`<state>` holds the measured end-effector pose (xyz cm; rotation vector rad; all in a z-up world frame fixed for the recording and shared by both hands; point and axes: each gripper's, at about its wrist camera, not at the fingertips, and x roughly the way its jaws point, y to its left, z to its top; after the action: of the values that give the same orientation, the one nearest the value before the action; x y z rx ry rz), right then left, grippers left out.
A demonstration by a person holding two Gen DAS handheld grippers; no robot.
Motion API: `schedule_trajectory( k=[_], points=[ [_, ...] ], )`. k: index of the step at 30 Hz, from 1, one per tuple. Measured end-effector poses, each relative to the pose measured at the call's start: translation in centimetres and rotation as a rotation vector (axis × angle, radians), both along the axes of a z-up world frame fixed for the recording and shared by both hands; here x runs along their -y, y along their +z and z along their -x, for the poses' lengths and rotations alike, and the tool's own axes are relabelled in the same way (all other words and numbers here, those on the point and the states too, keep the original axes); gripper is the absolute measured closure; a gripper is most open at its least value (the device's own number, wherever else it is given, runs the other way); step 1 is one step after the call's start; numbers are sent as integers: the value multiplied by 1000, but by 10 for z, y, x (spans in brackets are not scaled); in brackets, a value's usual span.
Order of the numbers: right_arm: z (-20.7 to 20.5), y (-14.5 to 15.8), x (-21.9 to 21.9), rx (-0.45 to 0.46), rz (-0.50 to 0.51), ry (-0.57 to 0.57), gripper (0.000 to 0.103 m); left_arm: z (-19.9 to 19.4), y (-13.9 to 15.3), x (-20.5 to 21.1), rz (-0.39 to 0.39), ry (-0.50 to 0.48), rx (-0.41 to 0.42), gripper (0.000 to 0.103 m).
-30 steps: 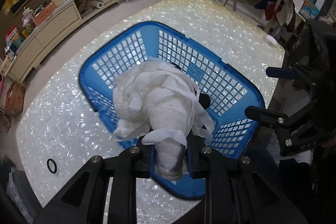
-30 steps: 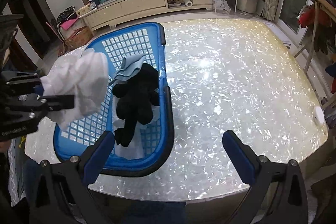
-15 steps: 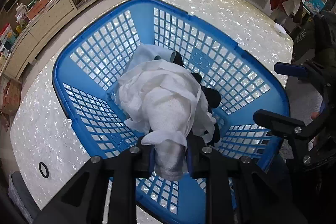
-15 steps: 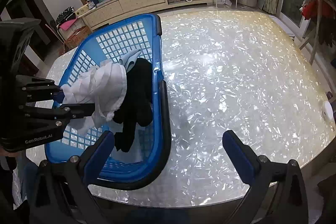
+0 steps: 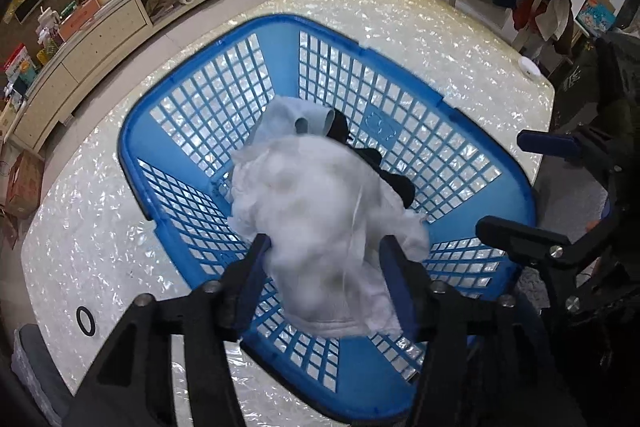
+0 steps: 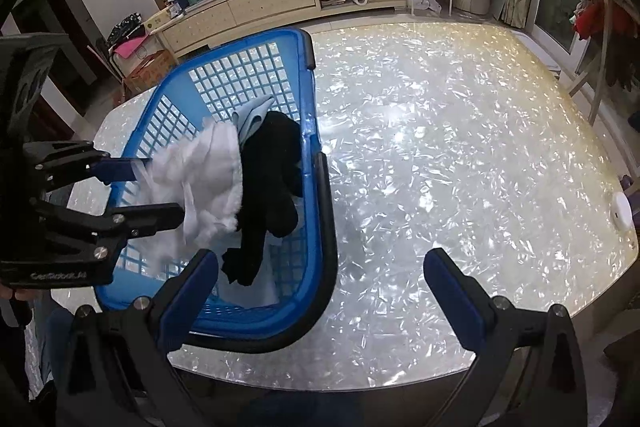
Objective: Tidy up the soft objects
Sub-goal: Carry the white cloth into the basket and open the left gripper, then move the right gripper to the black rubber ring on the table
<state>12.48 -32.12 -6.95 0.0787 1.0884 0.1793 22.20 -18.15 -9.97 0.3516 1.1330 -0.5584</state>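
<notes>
A blue plastic laundry basket point(image 5: 512, 187) point(image 6: 316, 131) stands on the pearly white table. A blurred white cloth point(image 5: 320, 223) point(image 6: 200, 183) drops between the spread fingers of my left gripper point(image 5: 324, 259) point(image 6: 160, 187), which is open over the basket. In the basket lie a black soft item point(image 6: 272, 179) point(image 5: 396, 183) and a pale blue cloth point(image 5: 288, 119) point(image 6: 250, 115). My right gripper point(image 6: 320, 283) is open and empty at the table's near edge, to the right of the basket; it also shows in the left wrist view point(image 5: 520, 187).
The shiny table top point(image 6: 460, 155) stretches to the right of the basket. A small white round object point(image 6: 622, 211) lies at its right edge. A small black ring point(image 5: 85, 321) lies left of the basket. A low cabinet point(image 6: 272, 3) stands behind.
My left gripper moved over the basket, lowered, and opened its fingers. The white cloth has left its grip and is falling into the basket. The right gripper stayed open.
</notes>
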Motion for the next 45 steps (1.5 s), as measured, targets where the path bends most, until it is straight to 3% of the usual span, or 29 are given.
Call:
schedule_trajectory(
  k=[3,17,19,34,45],
  points=[
    [3,6,-3,11,4,5,0,5,12,-4,9,5,31,23],
    [14,40,-35,78,25,51,0,39,69,-55,72,85,199,9],
    [16,44,-43,90,30,66,0,45,76,-67,88,106,219,1],
    [6,61,-141,148,70,229,0,84,92,-178,128,292,293,0],
    [-20,33,-254,120,72,440,0,100,73,-288,105,486,285,0]
  ],
)
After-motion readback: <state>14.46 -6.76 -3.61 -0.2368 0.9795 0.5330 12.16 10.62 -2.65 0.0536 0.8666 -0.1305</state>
